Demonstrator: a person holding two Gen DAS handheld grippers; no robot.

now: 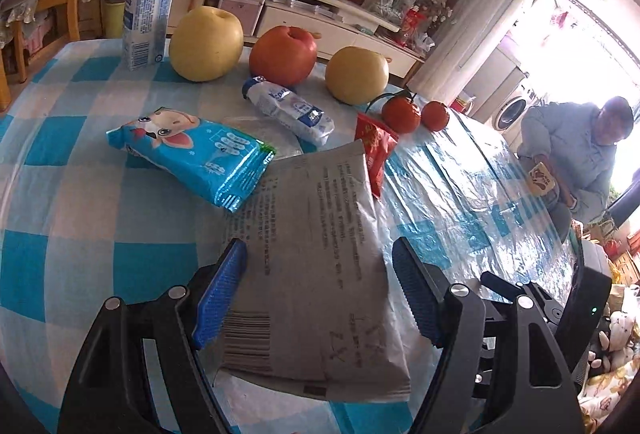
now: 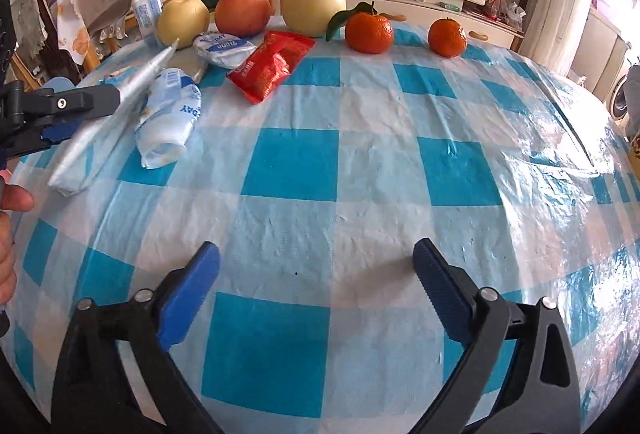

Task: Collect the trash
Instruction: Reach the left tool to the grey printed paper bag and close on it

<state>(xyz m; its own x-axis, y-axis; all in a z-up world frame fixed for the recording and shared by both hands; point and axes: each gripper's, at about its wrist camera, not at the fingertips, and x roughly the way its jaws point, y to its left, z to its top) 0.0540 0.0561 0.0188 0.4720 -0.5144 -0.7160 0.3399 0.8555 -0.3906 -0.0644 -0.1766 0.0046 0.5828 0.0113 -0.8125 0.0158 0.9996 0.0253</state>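
Observation:
My left gripper (image 1: pixel 319 246) is shut on a silver printed bag (image 1: pixel 312 314), its blue pads against the bag's two side edges. The right wrist view shows that bag (image 2: pixel 132 85) edge-on and tilted, with the left gripper (image 2: pixel 80 113) around it. Beyond it lie a blue cartoon wrapper (image 1: pixel 192 153), a crumpled white-and-blue pouch (image 1: pixel 288 109) and a red snack packet (image 1: pixel 374 149). My right gripper (image 2: pixel 318 250) hangs open over bare checked tablecloth (image 2: pixel 296 161), nothing between its fingers. From this side I see the red packet (image 2: pixel 272 65), a pale blue wrapper (image 2: pixel 168 113) and the white pouch (image 2: pixel 224 47).
Along the far table edge stand a white bottle (image 1: pixel 148 9), two yellow pears (image 1: pixel 206 43), a red apple (image 1: pixel 283 54) and two mandarins (image 2: pixel 369 32). A seated person (image 1: pixel 580 145) is off the table's right side. A hand (image 2: pixel 8 234) shows at the left edge.

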